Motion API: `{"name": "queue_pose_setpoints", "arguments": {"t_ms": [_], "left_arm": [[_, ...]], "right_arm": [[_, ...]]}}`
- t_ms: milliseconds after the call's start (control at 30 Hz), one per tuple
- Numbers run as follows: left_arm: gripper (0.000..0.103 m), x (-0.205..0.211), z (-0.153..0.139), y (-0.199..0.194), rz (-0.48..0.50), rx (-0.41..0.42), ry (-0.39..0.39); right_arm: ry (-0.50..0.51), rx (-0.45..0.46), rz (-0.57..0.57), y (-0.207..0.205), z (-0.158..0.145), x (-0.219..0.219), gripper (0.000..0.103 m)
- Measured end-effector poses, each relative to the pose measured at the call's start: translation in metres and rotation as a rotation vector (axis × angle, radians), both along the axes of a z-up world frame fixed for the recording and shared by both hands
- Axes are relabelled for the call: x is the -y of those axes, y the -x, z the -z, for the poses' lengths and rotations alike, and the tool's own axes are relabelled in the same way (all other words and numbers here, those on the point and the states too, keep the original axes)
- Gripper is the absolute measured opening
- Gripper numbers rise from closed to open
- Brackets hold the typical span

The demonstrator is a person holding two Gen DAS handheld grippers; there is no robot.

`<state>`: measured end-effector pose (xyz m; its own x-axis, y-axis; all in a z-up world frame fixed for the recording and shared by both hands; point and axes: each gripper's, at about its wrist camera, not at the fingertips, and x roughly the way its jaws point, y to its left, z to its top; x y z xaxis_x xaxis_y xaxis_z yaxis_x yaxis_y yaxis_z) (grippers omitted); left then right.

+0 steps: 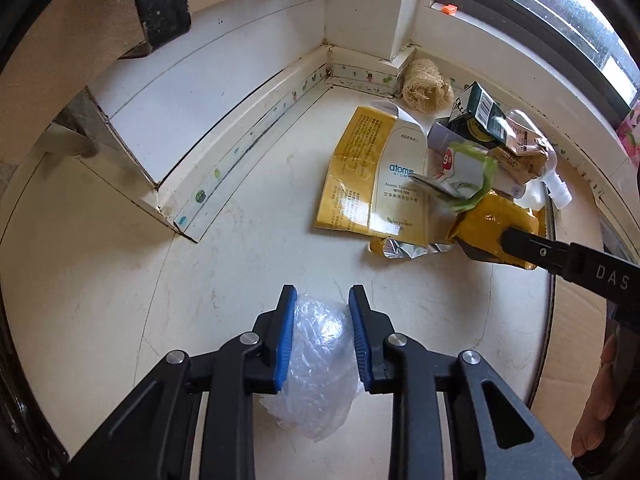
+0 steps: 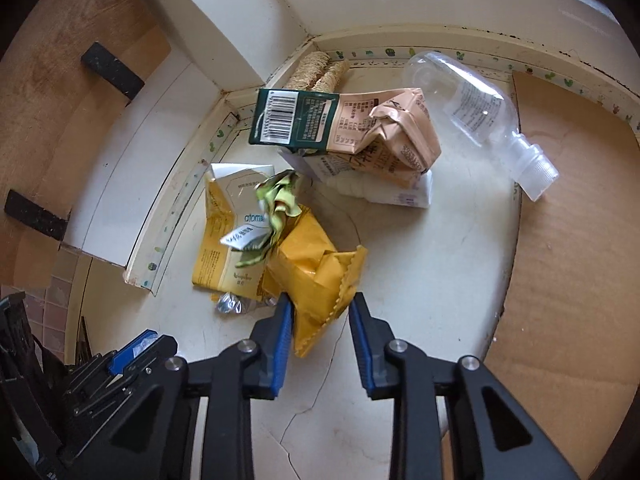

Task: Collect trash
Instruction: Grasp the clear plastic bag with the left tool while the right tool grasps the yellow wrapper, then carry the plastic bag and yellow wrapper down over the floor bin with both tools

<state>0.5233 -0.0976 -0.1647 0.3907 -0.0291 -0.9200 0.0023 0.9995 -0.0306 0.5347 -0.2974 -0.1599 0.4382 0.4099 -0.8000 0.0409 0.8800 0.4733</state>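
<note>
On the pale floor, a crumpled clear plastic bag (image 1: 320,360) sits between the blue pads of my left gripper (image 1: 322,296), which press on both its sides. My right gripper (image 2: 320,304) is shut on a corner of a yellow snack wrapper (image 2: 312,268) at the near edge of the trash pile. In the left wrist view, the right gripper's black finger (image 1: 520,246) lies on that yellow wrapper (image 1: 488,224). The left gripper (image 2: 132,348) shows at the lower left of the right wrist view.
The pile holds a flattened yellow-and-white carton (image 2: 216,248), a crumpled green wrapper (image 2: 280,200), a green-and-beige carton (image 2: 320,124), a clear bottle (image 2: 472,108) and silver foil (image 2: 228,304). A loofah (image 1: 424,84) sits in the wall corner. Cardboard (image 2: 568,240) covers the floor at right.
</note>
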Motion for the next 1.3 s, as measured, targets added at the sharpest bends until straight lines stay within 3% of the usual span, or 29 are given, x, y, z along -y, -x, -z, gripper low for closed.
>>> {"name": "queue_pose_setpoints", "arguments": {"t_ms": [467, 833, 1000, 1300], "left_arm": [[0.024, -0.008, -0.062, 0.078, 0.083, 0.089, 0.032], [0.024, -0.043, -0.107, 0.175, 0.251, 0.140, 0.149], [0.024, -0.066, -0.110, 0.231, 0.322, 0.150, 0.171], [0.024, -0.097, -0.093, 0.311, 0.413, 0.110, 0.203]], "right_arm": [[-0.017, 0.059, 0.023, 0.105, -0.036, -0.015, 0.025], [-0.020, 0.148, 0.161, 0.241, -0.078, -0.051, 0.024], [-0.004, 0.158, 0.214, 0.303, -0.078, -0.081, 0.024], [0.033, 0.086, 0.242, 0.395, -0.055, -0.142, 0.023]]}}
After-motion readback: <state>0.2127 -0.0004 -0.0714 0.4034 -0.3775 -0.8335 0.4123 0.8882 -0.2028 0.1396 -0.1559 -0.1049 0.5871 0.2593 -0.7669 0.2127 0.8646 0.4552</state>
